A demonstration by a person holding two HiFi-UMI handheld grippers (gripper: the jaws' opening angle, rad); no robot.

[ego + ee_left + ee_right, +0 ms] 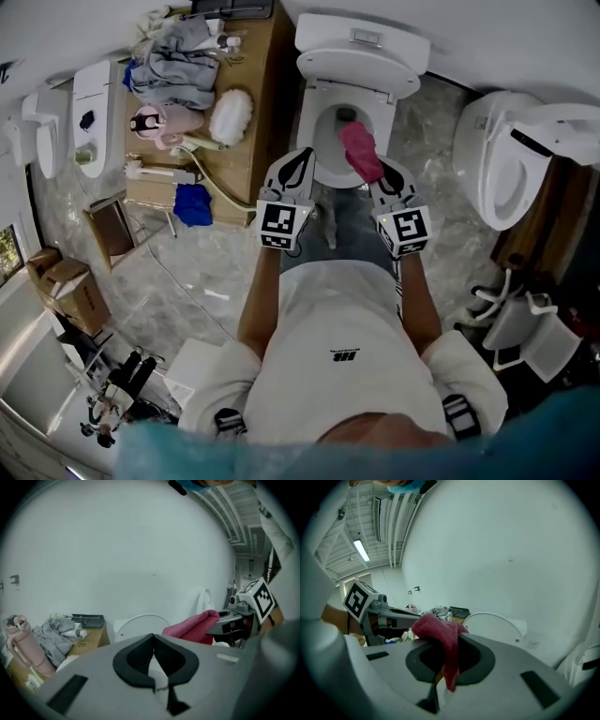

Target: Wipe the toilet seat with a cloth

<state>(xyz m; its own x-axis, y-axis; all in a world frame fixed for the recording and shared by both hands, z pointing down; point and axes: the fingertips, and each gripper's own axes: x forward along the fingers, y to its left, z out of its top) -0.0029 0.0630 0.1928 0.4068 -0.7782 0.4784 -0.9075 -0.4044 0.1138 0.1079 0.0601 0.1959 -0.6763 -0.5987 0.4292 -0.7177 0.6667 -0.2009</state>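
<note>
Head view, right gripper (382, 169) pinching pink cloth (359, 150), toilet seat (312, 131) partly hidden, left gripper (301, 156) closed, empty.

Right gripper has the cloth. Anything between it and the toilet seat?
Nothing visible. The lid is up, and the red cloth, clamped in the right gripper, hangs over the right side of the toilet seat. The left gripper, shut and empty, sits by the left rim.
</note>
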